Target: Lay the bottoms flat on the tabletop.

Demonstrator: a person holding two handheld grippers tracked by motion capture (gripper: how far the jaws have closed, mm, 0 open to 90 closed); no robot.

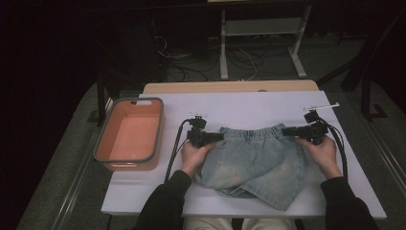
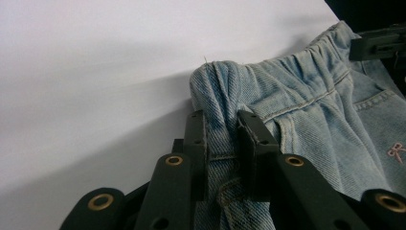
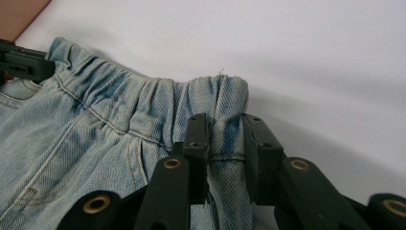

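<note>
Lying between them, denim shorts are clamped at each waistband corner by left claw and right claw

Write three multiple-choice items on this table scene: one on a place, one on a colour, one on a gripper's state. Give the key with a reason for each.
1. Where does the basin stand relative to the denim shorts?
A. to their left
B. to their right
C. on top of them

2. What colour is the inside of the basin?
A. green
B. orange-pink
C. white

3. What is the left gripper doing?
A. hanging open above the table
B. gripping the basin's rim
C. clamping the waistband corner

Key: 1 A, the high view shows it at the table's left edge. 2 B, its floor and walls are orange-pink. 3 C, denim is bunched between its jaws; the right gripper pinches the other corner.
</note>
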